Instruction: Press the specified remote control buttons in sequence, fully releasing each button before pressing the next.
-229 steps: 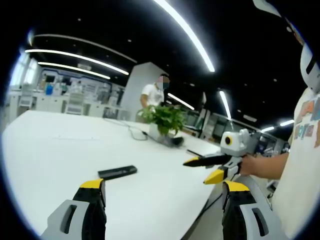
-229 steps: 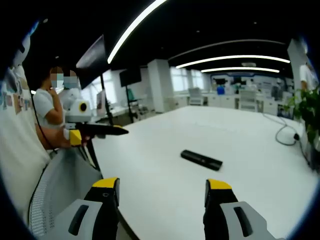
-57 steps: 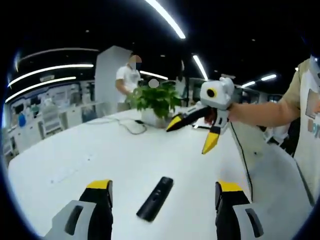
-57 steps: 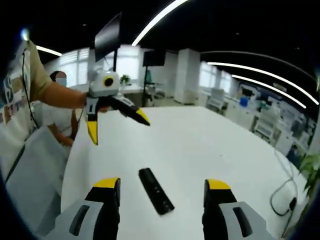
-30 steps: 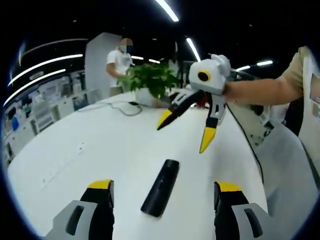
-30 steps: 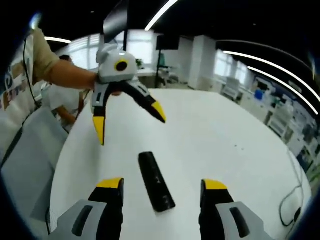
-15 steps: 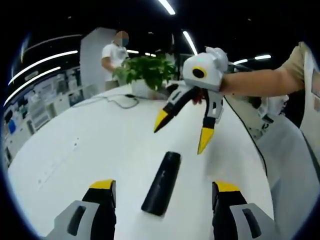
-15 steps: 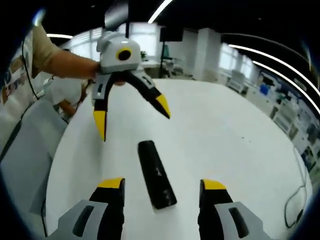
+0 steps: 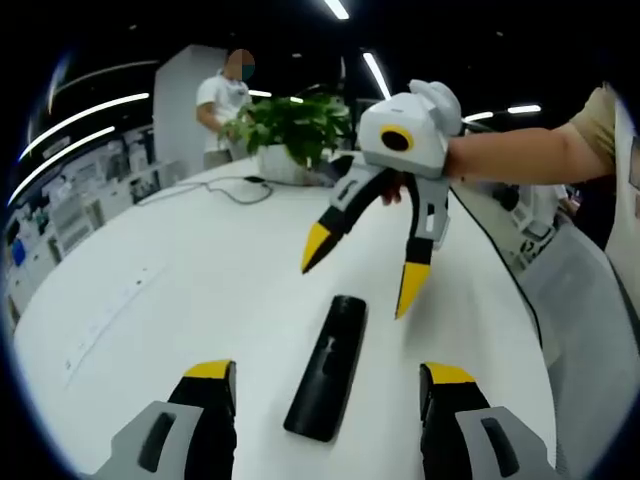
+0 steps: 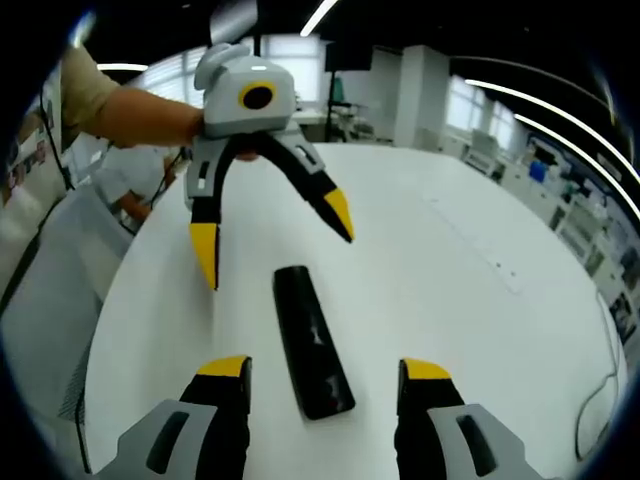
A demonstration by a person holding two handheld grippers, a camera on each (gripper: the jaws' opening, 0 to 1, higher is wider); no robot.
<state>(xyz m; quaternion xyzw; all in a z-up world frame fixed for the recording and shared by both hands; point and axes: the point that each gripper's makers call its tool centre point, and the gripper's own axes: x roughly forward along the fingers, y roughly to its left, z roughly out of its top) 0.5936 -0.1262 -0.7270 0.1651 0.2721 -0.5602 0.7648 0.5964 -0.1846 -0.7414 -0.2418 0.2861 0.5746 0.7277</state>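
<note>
Left gripper: own jaws rise from the bottom of the left gripper view [image 9: 325, 385], yellow-tipped, spread wide, nothing between them. In the right gripper view it comes in from the upper left [image 10: 272, 243], white head, black jaws parted, tips aimed down at the bench.
Right gripper: own jaws at the bottom of the right gripper view [image 10: 323, 380], also spread wide and empty. In the left gripper view it hangs from the upper right [image 9: 362, 280], held on a bare forearm, jaws apart.
Remote control vs left gripper: remote control [image 9: 327, 366] lies on the bench in the gap between the left jaws, near end roughly level with the yellow tips, far end running away and slightly right. No jaw touches it.
Remote control vs right gripper: in the right gripper view the remote control [image 10: 311, 340] sits between the right jaws likewise, far end angled slightly left, reaching up under the left gripper's parted tips. Cannot tell whether those tips are clear of it or touching.
Remote control, look: slim black bar, rounded ends, lying flat with the button face up; faint pale marks on top, buttons too small to read.
Bench: white [image 9: 180, 300], broad, curved edge.
Beyond: potted plant [image 9: 290, 130] at the far end of the bench, a grey cable [image 9: 225, 187] trailing beside it; a person in a white shirt [image 9: 222, 110] standing behind; office desks and ceiling strip lights further off.
</note>
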